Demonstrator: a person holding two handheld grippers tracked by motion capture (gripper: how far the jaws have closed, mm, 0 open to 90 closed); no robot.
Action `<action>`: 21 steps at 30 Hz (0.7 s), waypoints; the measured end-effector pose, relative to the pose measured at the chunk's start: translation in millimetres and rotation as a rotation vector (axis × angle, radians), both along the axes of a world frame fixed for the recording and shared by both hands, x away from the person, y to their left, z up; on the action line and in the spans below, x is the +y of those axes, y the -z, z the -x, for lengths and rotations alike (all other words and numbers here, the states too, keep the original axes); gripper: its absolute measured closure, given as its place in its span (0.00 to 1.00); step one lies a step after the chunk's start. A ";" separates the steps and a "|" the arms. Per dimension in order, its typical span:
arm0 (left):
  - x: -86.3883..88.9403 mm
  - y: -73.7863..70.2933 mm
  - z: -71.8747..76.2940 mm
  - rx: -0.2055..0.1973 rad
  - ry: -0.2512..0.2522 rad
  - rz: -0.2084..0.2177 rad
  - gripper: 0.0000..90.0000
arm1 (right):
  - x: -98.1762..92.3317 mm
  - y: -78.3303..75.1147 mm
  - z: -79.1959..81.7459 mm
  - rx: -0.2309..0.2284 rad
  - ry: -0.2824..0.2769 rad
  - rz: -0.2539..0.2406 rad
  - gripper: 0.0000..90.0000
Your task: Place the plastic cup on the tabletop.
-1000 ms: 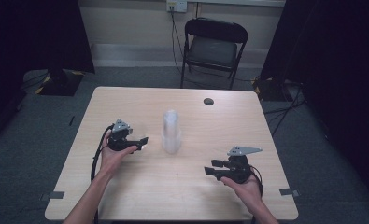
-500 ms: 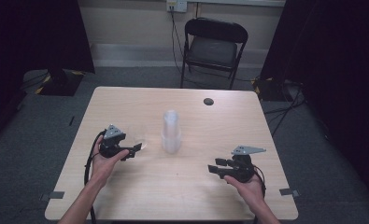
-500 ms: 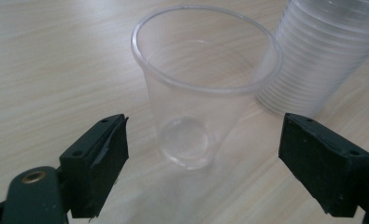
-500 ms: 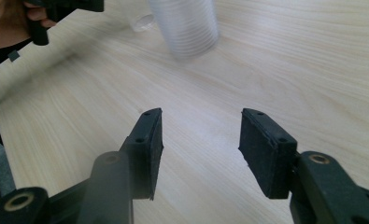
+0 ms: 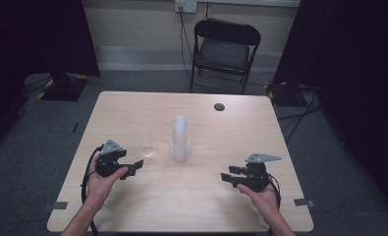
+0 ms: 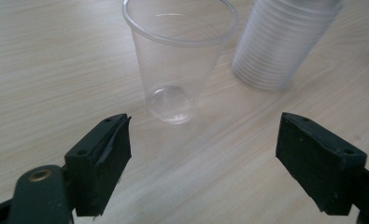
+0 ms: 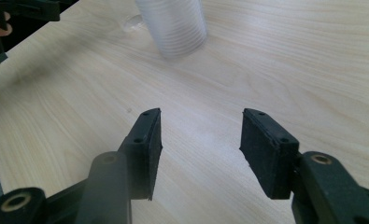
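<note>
Your left hand-held gripper has drawn back from the single cup, jaws just easing inward, nothing between them. The cup stands upright left of the stack on the surface; placing looks done. Right hand-held gripper open, empty.

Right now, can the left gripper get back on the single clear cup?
Probably yes. The left gripper is open and the single clear cup stands upright straight ahead of its jaws, bare table between; the cup stack sits apart, off to one side.

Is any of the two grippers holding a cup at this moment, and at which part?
Nothing is held. The left gripper is open behind the single clear cup; the right gripper is open over bare table.
</note>
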State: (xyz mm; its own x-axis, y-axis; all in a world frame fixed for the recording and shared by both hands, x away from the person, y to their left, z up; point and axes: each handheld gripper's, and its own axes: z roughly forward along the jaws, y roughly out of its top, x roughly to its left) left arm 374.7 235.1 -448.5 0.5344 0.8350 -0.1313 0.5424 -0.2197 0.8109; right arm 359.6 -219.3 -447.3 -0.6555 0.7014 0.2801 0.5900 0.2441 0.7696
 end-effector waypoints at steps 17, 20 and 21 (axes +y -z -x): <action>-4.0 -5.4 45.7 0.018 0.030 -0.036 0.21 | -6.5 4.1 0.0 0.004 0.031 0.013 0.54; -4.4 -1.9 56.9 0.025 0.044 -0.047 0.21 | -7.0 4.9 1.1 0.002 0.031 0.019 0.54; -4.3 0.6 60.2 0.028 0.047 -0.042 0.21 | -7.2 5.4 1.3 0.002 0.032 0.023 0.54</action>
State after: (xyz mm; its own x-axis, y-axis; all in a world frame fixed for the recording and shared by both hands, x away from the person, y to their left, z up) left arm 314.6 230.8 -449.1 0.5699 0.8141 -0.1117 0.5529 -0.2793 0.7850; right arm 358.4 -226.5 -452.7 -0.6324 0.7279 0.2649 0.5991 0.2429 0.7629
